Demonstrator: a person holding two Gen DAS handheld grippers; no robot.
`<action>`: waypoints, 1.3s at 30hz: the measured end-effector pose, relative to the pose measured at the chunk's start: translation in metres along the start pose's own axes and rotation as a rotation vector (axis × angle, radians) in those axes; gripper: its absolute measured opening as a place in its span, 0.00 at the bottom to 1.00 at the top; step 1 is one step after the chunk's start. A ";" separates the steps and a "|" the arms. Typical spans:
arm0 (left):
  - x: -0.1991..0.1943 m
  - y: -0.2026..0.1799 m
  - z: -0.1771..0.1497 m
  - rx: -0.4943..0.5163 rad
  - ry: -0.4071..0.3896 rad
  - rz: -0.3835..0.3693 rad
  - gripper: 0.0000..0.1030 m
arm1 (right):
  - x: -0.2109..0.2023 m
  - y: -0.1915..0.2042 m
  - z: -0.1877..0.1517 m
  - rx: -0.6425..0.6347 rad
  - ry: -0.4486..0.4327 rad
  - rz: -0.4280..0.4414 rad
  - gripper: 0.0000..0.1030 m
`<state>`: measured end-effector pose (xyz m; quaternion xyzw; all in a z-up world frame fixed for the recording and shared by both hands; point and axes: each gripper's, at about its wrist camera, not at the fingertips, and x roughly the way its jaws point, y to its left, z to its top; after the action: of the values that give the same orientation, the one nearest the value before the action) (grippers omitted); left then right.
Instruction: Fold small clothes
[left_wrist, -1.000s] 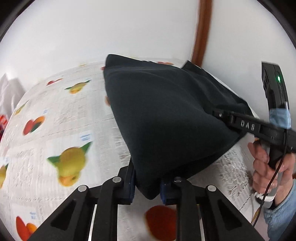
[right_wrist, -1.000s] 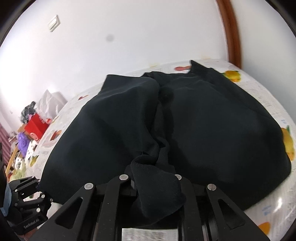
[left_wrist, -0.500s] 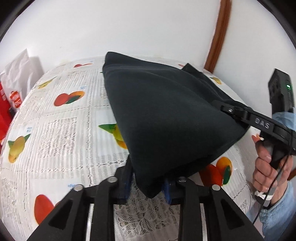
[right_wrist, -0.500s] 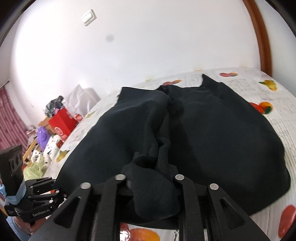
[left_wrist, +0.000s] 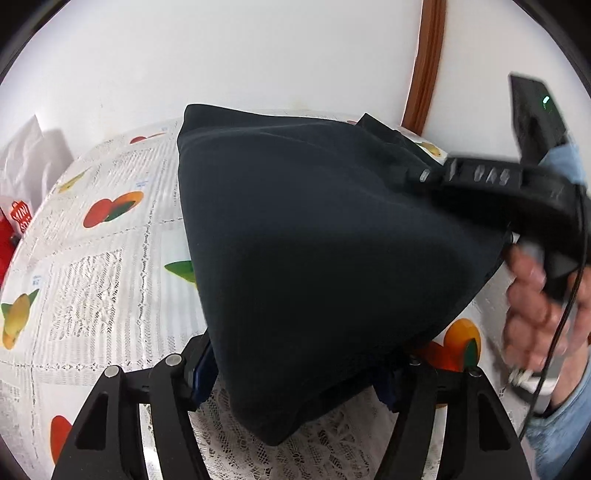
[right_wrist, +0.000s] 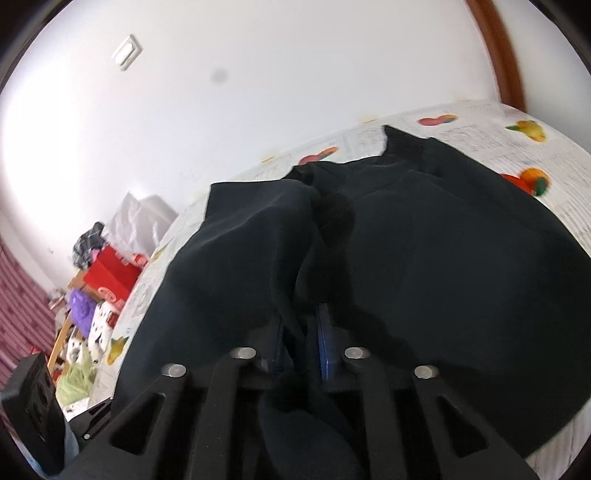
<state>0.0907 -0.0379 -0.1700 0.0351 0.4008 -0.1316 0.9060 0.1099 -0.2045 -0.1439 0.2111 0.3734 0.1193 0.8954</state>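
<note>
Left wrist view: the left gripper (left_wrist: 295, 373) has its jaws spread wide and still opening, whereas a second ago they pinched the near corner of the black garment (left_wrist: 314, 258). That corner now lies loose between the blue pads (left_wrist: 201, 373), hanging down past them over the lace tablecloth (left_wrist: 92, 288) with its fruit print; whether either pad touches the cloth cannot be told. The garment drapes as a broad dark fold across the table, its far edge near the white wall (left_wrist: 221, 55). At right, the right gripper (left_wrist: 424, 173) reaches onto the garment's right side, blurred, carried by a hand (left_wrist: 535, 306) in a blue sleeve; it sits higher and nearer the camera than half a second ago.

Right wrist view: the right gripper (right_wrist: 301, 343) has its jaws nearly together and closing on a bunched ridge of the black garment (right_wrist: 443, 277), which passes between the pads and spills toward the camera. Half a second ago the jaws stood a little wider. A red box (right_wrist: 110, 277) and clutter lie beyond the table's left edge.
</note>
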 end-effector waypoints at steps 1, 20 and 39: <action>0.000 0.000 0.000 0.003 -0.002 0.001 0.66 | -0.010 0.001 0.005 -0.032 -0.047 -0.002 0.10; 0.018 -0.025 0.020 0.010 0.027 -0.116 0.68 | -0.039 -0.085 0.006 0.137 -0.076 -0.020 0.45; 0.016 -0.049 0.015 0.060 0.027 -0.014 0.75 | -0.074 -0.124 0.031 0.050 -0.152 -0.130 0.07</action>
<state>0.0990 -0.0906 -0.1694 0.0612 0.4093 -0.1495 0.8980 0.0872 -0.3500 -0.1363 0.2171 0.3202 0.0353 0.9215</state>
